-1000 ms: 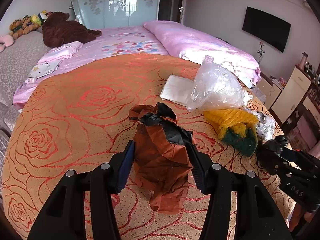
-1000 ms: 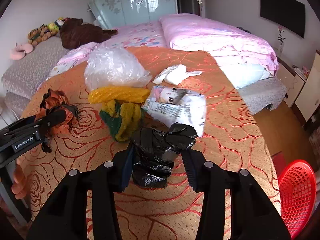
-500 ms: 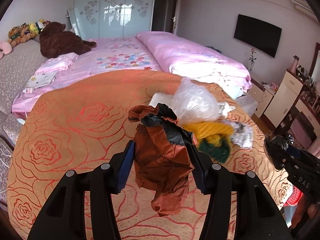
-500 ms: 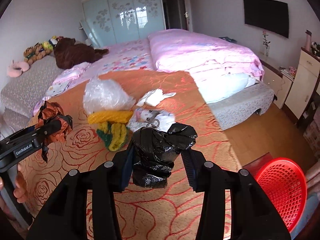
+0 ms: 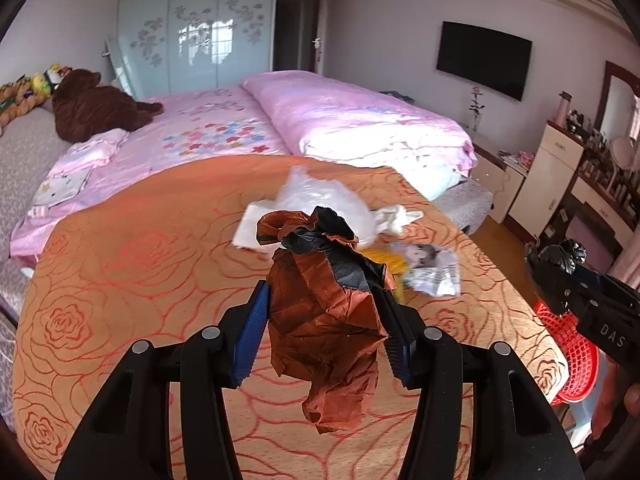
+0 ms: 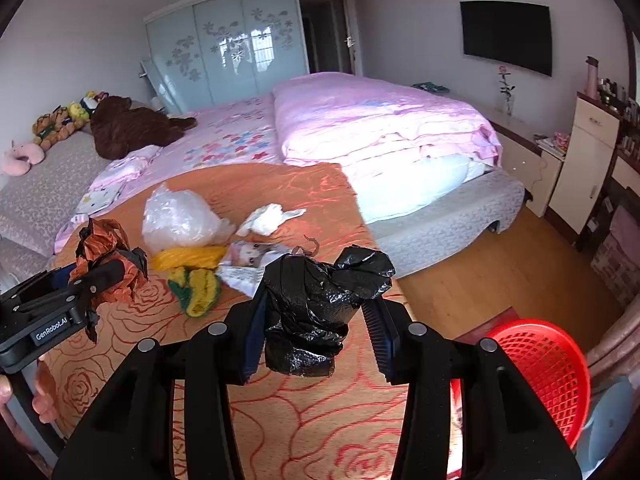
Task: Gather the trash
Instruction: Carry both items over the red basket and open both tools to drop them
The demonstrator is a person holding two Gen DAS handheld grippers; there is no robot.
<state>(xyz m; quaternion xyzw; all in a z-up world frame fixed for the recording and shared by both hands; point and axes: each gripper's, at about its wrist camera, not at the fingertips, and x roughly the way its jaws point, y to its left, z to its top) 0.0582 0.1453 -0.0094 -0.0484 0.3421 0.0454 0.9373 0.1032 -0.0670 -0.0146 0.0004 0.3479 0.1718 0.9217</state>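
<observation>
My left gripper (image 5: 326, 328) is shut on a crumpled brown and black paper wad (image 5: 320, 320), held above the orange rose-patterned bedspread (image 5: 120, 280). My right gripper (image 6: 316, 324) is shut on a crumpled black plastic bag (image 6: 316, 312), also above the bedspread (image 6: 300, 420). On the bedspread lie a clear plastic bag (image 6: 176, 220), a yellow-green knitted item (image 6: 196, 284), a white tissue (image 6: 268, 218) and a printed wrapper (image 6: 248, 258). A red mesh basket (image 6: 544, 372) stands on the floor at the lower right; it also shows in the left wrist view (image 5: 568, 344).
A pink duvet (image 6: 380, 120) covers the far half of the bed. Plush toys (image 6: 120, 128) sit at the headboard side on the left. A white cabinet (image 6: 580, 160) and dresser stand on the right past the wooden floor (image 6: 520, 260).
Both grippers have lifted away from the bedspread with their trash still held. The views have risen and turned right, and the red basket has come into fuller view.
</observation>
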